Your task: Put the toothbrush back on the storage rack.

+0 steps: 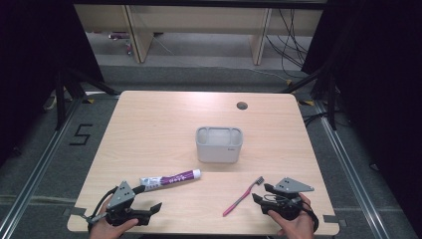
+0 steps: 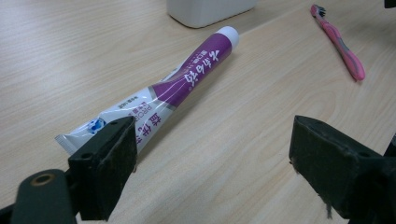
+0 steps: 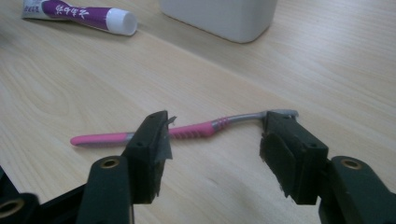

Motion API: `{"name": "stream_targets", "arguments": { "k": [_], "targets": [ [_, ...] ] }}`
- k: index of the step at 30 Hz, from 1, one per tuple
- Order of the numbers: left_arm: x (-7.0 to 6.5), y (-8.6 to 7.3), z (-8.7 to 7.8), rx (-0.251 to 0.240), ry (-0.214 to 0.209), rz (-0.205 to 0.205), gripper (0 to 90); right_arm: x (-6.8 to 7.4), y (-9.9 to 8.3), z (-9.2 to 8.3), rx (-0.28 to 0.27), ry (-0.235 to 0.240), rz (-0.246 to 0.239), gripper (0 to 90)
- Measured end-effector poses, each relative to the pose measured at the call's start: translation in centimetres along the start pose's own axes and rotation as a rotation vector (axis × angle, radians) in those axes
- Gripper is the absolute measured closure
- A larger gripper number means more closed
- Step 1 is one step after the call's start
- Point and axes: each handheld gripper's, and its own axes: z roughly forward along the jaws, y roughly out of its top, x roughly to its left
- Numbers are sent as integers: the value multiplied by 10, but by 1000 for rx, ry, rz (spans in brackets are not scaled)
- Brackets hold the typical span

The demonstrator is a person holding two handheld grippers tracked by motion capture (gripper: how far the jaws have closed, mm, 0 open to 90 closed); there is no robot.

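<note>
On a wooden table [image 1: 149, 124], a pink toothbrush [image 3: 187, 132] is framed, untouched, between the spread jaws of the right gripper [image 3: 215, 140], while the left gripper [image 2: 212, 149] is held wide open beside a toothpaste tube [image 2: 177, 84].

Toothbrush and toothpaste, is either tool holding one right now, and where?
Nothing is held. The right tool stands open behind the toothbrush; the left tool stands open near the toothpaste tube.

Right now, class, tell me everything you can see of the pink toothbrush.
The toothbrush is slim, seemingly plastic, with a pink handle, ribbed grip, grey neck and a dark-bristled head. It lies flat on the wooden table, head toward the white holder. The right gripper stands open just short of it; nothing but the table touches it.
</note>
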Motion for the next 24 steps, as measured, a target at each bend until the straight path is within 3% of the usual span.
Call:
{"name": "stream_targets", "arguments": {
  "k": [2,4,5,6,9,11,12,13,14,15,19,20,22,24],
  "targets": [
    [0,0,0,4,5,4,150,1,1,1,-4,-3,-12,451],
    [-1,0,0,-2,4,-1,150,8,3,4,10,18,14,495],
    [0,0,0,3,5,7,150,7,4,5,2,5,-31,520],
    [0,0,0,3,5,7,150,9,5,6,11,25,-14,548],
    [-1,0,1,-4,-2,0,150,14,8,12,9,47,-63,634],
    [-1,0,1,1,-1,6,150,20,9,15,30,66,-67,699],
    [-1,0,1,2,-1,7,150,20,10,17,19,72,-106,728],
    [-1,0,1,2,-1,7,150,23,11,19,28,85,-100,751],
    [-1,0,0,3,-1,9,150,24,12,20,27,90,-125,785],
    [-1,0,0,3,-1,7,150,26,13,21,41,105,-112,804],
    [-1,0,1,0,2,1,151,32,14,28,53,118,-143,864],
    [-1,0,1,2,4,2,151,32,15,29,55,121,-171,874],
    [-1,0,1,1,5,2,151,37,16,32,76,131,-155,887],
    [-1,0,1,2,5,3,151,38,16,35,73,137,-172,893]
  ]
}}
